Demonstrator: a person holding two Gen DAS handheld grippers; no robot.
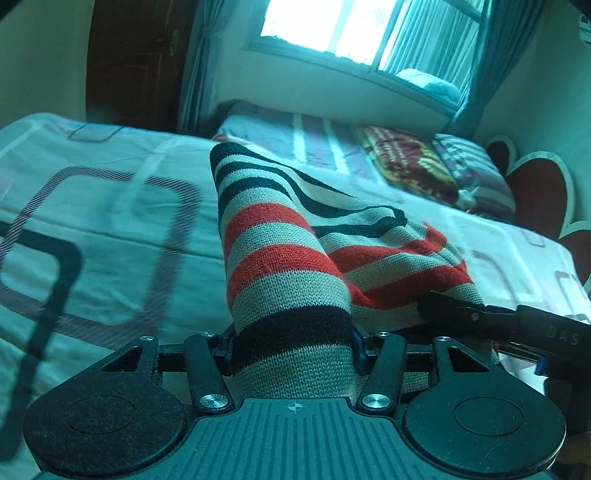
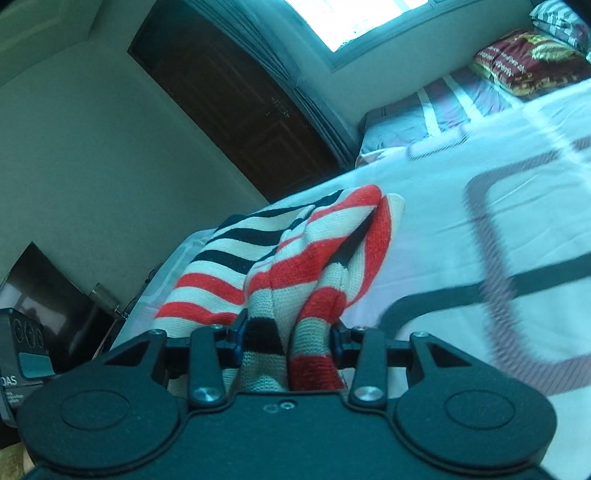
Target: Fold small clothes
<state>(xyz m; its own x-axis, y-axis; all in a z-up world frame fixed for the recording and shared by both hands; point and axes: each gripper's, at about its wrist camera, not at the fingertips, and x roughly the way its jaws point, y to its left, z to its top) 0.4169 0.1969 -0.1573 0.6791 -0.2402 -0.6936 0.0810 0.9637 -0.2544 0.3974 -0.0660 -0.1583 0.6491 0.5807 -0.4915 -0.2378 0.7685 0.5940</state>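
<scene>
A knit garment (image 1: 280,258) with red, black and cream stripes hangs over the bed, lifted at one end. My left gripper (image 1: 291,347) is shut on a bunched fold of it, and the cloth fills the gap between its fingers. In the left wrist view my right gripper (image 1: 454,308) reaches in from the right and pinches the same garment. In the right wrist view the garment (image 2: 295,251) trails away onto the sheet, and my right gripper (image 2: 286,343) is shut on a gathered edge of it.
The bed sheet (image 1: 110,229) is pale with dark rounded-square outlines. A folded dark red blanket (image 1: 410,162) and a striped pillow (image 1: 472,166) lie at the far end. A dark wooden door (image 2: 236,99) and a window (image 1: 332,26) are behind.
</scene>
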